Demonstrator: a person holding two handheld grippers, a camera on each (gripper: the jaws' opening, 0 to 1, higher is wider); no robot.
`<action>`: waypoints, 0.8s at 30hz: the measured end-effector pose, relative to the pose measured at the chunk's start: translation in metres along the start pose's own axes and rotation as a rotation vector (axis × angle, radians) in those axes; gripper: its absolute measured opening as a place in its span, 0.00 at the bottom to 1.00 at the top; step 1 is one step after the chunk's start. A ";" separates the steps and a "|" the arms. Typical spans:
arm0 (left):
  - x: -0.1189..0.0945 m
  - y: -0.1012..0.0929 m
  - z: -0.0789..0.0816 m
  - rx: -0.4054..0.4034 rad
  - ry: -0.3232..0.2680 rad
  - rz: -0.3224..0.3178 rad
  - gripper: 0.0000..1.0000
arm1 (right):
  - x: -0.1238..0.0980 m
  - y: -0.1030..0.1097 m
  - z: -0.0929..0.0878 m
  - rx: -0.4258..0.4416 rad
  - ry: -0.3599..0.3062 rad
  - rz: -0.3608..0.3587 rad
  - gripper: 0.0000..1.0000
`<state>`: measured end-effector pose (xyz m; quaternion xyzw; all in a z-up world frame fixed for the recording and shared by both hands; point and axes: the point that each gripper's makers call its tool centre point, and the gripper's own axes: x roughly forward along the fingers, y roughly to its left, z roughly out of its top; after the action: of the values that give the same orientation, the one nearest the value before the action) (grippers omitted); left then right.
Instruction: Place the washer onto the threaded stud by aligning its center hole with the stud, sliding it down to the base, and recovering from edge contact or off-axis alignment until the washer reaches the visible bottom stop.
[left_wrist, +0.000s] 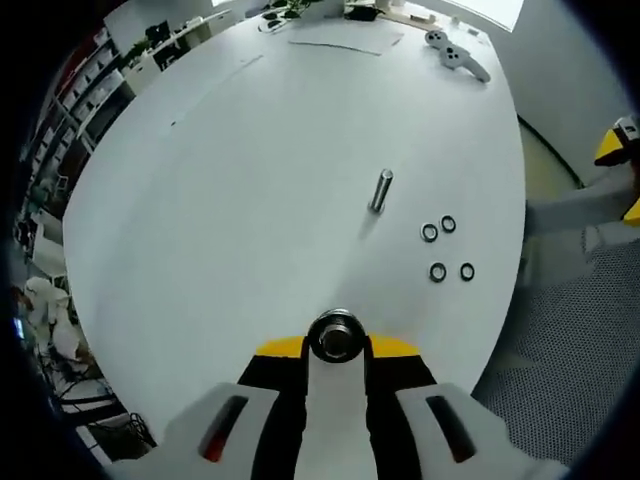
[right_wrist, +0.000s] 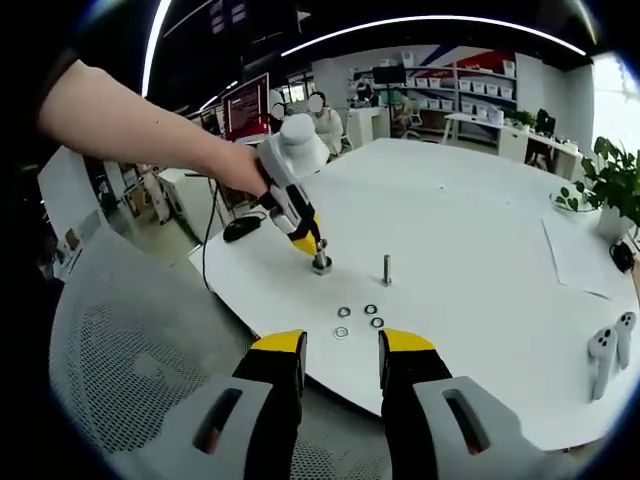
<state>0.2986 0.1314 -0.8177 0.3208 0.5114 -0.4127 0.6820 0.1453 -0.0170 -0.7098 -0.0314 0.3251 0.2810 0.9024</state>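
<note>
Near the table's front edge:
Left gripper (right_wrist: 318, 250): we see its jaws clamped on a shiny metal nut-like piece (left_wrist: 337, 336).
Upright threaded steel stud (right_wrist: 386, 270): just right of it, axis vertical.
Four small dark-ringed washers (right_wrist: 357, 319): beside the stud, edgeward.
Right gripper (right_wrist: 340, 355): jaws apart, empty; we judge it nearer the washers.

Both views face the stud (left_wrist: 381, 190) (left nearer, looking down; right from the table's edge).

An open-plan office or lab: white round table (right_wrist: 480, 230), monitor (right_wrist: 247, 106), shelving with bins (right_wrist: 480, 85), mesh chair (right_wrist: 130, 370).
</note>
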 end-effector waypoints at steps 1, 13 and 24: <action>0.002 0.000 0.000 0.000 0.007 0.000 0.19 | 0.000 0.000 0.000 -0.001 0.000 -0.001 0.31; 0.020 -0.001 -0.006 -0.012 0.037 0.014 0.19 | 0.000 -0.003 -0.001 0.003 0.005 -0.011 0.30; 0.029 0.000 -0.010 0.022 0.060 0.032 0.19 | -0.001 -0.006 -0.002 0.017 0.003 -0.025 0.30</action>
<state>0.2980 0.1327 -0.8484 0.3487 0.5219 -0.3973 0.6694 0.1468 -0.0225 -0.7113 -0.0283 0.3285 0.2670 0.9055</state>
